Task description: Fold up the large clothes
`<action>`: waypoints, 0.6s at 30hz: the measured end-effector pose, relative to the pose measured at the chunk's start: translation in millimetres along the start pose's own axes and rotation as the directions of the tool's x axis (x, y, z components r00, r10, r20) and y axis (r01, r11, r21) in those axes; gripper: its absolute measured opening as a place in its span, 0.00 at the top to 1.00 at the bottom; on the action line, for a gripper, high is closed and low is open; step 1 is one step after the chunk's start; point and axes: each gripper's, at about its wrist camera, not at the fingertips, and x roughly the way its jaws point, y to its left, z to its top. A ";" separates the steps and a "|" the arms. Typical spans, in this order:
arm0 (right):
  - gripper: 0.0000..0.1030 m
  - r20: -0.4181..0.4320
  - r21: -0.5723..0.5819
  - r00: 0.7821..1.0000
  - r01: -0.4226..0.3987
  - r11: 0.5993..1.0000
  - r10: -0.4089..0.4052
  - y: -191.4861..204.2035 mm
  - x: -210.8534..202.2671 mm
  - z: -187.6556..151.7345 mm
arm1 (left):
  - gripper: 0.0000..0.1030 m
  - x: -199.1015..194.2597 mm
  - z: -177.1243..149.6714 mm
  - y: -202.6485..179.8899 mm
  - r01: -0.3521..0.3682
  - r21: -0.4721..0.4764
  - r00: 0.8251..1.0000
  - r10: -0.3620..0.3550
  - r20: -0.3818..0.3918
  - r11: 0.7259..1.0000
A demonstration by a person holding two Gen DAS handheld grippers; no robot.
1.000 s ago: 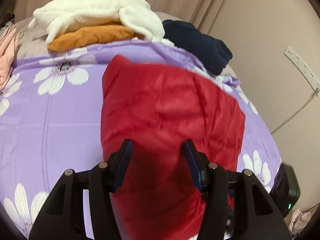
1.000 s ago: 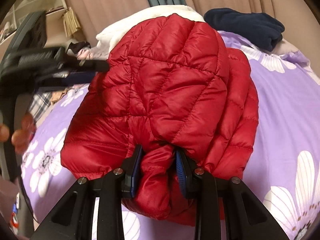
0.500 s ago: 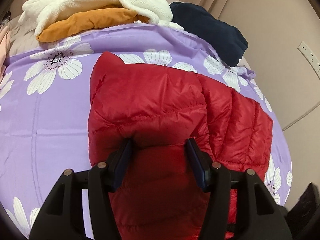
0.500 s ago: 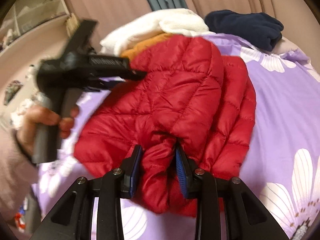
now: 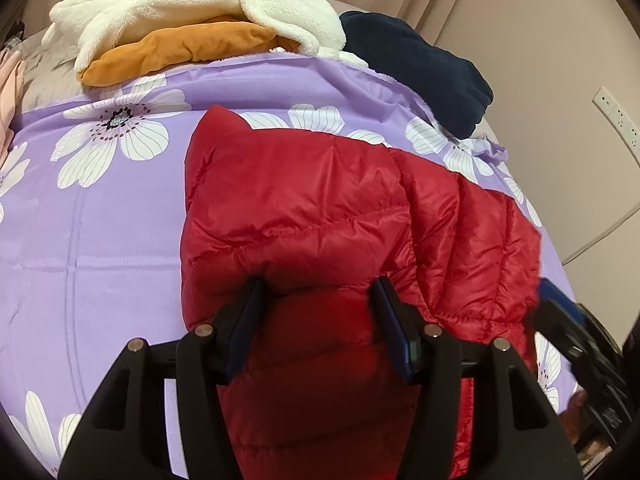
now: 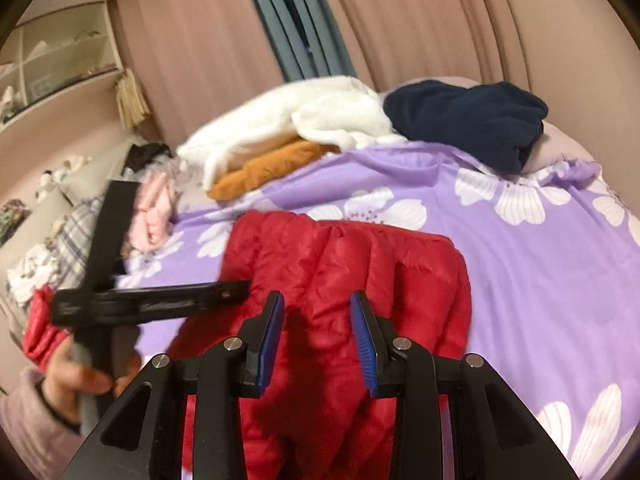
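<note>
A red quilted puffer jacket (image 5: 320,216) lies folded on the purple flowered bed cover (image 5: 100,220); it also shows in the right wrist view (image 6: 344,272). My left gripper (image 5: 316,292) is open, its fingers wide apart over the jacket's near end. My right gripper (image 6: 316,308) is open and empty, just above the jacket. The left gripper also shows from the side in the right wrist view (image 6: 236,290), at the jacket's left edge, held in a hand.
A white fleece (image 5: 192,4) on an orange garment (image 5: 180,52) and a navy garment (image 5: 420,68) lie at the far end of the bed. Pink and plaid clothes (image 6: 152,208) sit at the left. A wall socket strip (image 5: 616,120) is at the right.
My right gripper let go of the jacket and opened. The jacket dropped from held up to lying flat on the bed. The left gripper stayed open over it.
</note>
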 end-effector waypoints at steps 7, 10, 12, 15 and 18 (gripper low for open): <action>0.67 -0.135 0.020 0.987 0.089 0.996 -0.086 -17.8 38.8 -11.3 | 0.45 2.8 -0.9 -5.2 -0.016 0.028 1.000 0.016 0.006 0.999; 0.67 -0.145 0.059 0.987 0.072 0.996 -0.063 -25.6 39.5 -15.6 | 0.45 0.0 -2.4 -6.5 -0.023 0.035 1.000 0.023 0.011 0.999; 0.67 -0.148 0.074 0.988 0.066 0.995 -0.054 -28.2 38.4 -17.3 | 0.45 -6.6 -5.7 -7.5 -0.026 0.041 0.999 0.025 0.020 0.999; 0.67 -0.147 0.079 0.988 0.064 0.995 -0.052 -28.3 37.3 -18.0 | 0.45 -23.5 -16.1 -11.0 -0.035 0.065 0.998 0.033 0.045 0.997; 0.67 -0.149 0.084 0.987 0.068 0.994 -0.055 -27.5 38.5 -17.1 | 0.46 -38.3 -30.1 -11.8 -0.039 0.077 0.998 0.035 0.058 0.996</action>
